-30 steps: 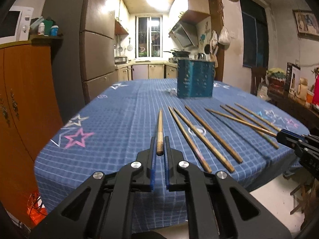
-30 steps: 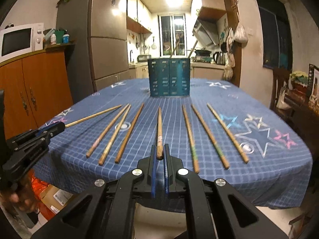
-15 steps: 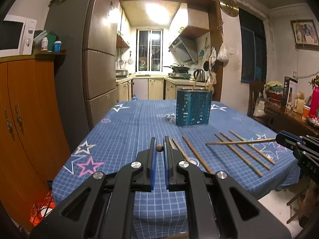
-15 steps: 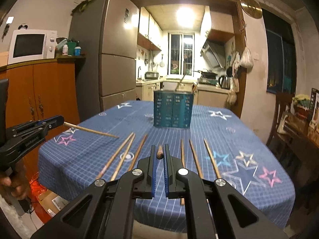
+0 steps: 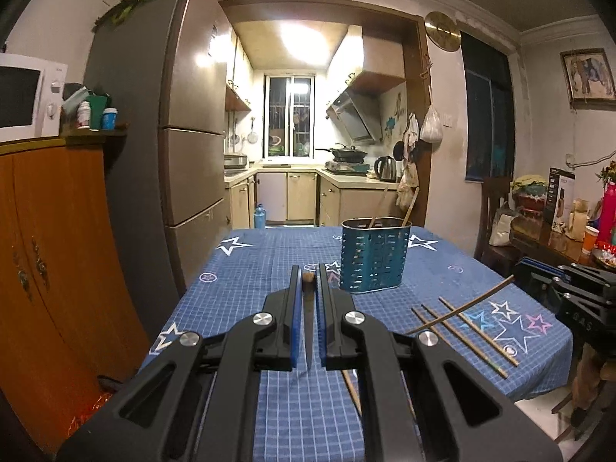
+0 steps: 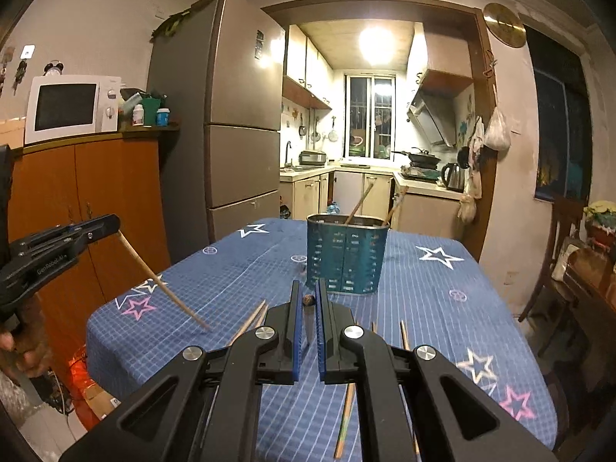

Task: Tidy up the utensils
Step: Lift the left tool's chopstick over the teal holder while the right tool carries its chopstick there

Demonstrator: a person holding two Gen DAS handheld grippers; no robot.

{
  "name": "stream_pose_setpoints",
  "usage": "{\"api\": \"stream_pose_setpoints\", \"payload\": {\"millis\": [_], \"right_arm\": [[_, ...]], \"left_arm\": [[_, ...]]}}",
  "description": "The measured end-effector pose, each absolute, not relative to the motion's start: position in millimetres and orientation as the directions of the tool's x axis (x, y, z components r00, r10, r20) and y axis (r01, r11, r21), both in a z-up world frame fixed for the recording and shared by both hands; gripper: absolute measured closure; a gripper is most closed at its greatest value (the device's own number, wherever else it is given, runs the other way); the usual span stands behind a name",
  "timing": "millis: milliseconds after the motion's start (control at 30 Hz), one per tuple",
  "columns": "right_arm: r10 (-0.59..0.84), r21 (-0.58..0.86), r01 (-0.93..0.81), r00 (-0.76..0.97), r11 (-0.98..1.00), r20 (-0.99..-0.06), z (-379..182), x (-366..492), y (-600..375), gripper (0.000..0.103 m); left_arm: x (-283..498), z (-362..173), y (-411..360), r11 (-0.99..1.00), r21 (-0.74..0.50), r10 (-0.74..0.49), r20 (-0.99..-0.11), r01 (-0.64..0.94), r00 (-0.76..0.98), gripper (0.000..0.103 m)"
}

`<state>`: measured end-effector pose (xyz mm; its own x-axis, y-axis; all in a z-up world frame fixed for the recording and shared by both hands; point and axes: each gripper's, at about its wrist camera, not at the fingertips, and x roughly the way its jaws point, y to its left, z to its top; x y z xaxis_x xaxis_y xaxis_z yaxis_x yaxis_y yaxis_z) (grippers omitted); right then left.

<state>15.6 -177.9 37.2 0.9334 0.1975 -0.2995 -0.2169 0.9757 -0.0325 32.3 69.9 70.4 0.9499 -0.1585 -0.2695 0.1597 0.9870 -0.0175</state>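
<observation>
Two Chopsticks Held Above the Bench

While both tools are raised over the blue bench [image 5: 269,265], a chopstick is gripped in each. In the left wrist view the left hand-held gripper [image 5: 308,281] is seen closed on a wooden chopstick [image 5: 308,319], which runs back between the blue pads with its blunt end showing at the fingertips. The right hand-held gripper [image 6: 307,300] is likewise closed on a second chopstick [image 6: 309,300], of which little beyond the rounded end is seen from its own camera. From the left camera that second chopstick is seen slanting out of the right tool, off to the right.

Ahead of both tools, the teal perforated utensil holder [image 5: 371,256] is stood upright on the bench, slightly right of the left tool's line. Two chopsticks [image 5: 379,208] are already leaned inside it. Loose chopsticks [image 5: 477,327] are left lying on the cloth, below and to the right of the left tool, and more are partly hidden under the right tool's frame
</observation>
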Motion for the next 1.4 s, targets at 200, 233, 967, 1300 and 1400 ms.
{"api": "stream_pose_setpoints", "payload": {"millis": [200, 233, 967, 1300, 1400], "right_arm": [[0.241, -0.007, -0.258, 0.914, 0.966, -0.326, 56, 41, -179, 0.095], [0.253, 0.005, -0.266, 0.909, 0.964, -0.333, 61, 45, -180, 0.095], [0.314, 0.058, -0.319, 0.857, 0.946, -0.408, 99, 101, -181, 0.095], [0.305, 0.055, -0.31, 0.862, 0.949, -0.406, 127, 116, -192, 0.095], [0.294, 0.043, -0.304, 0.863, 0.952, -0.41, 138, 121, -195, 0.095]], "left_arm": [[63, 85, 71, 0.982, -0.059, -0.187, -0.33, 0.177, 0.925, 0.098], [68, 87, 71, 0.982, -0.061, -0.188, -0.339, 0.178, 0.922, 0.098], [123, 106, 52, 0.977, -0.049, -0.209, -0.385, 0.206, 0.899, 0.098], [144, 133, 35, 0.976, -0.012, -0.206, -0.359, 0.216, 0.91, 0.098], [151, 142, 27, 0.975, 0.003, -0.207, -0.352, 0.223, 0.913, 0.098]]}}
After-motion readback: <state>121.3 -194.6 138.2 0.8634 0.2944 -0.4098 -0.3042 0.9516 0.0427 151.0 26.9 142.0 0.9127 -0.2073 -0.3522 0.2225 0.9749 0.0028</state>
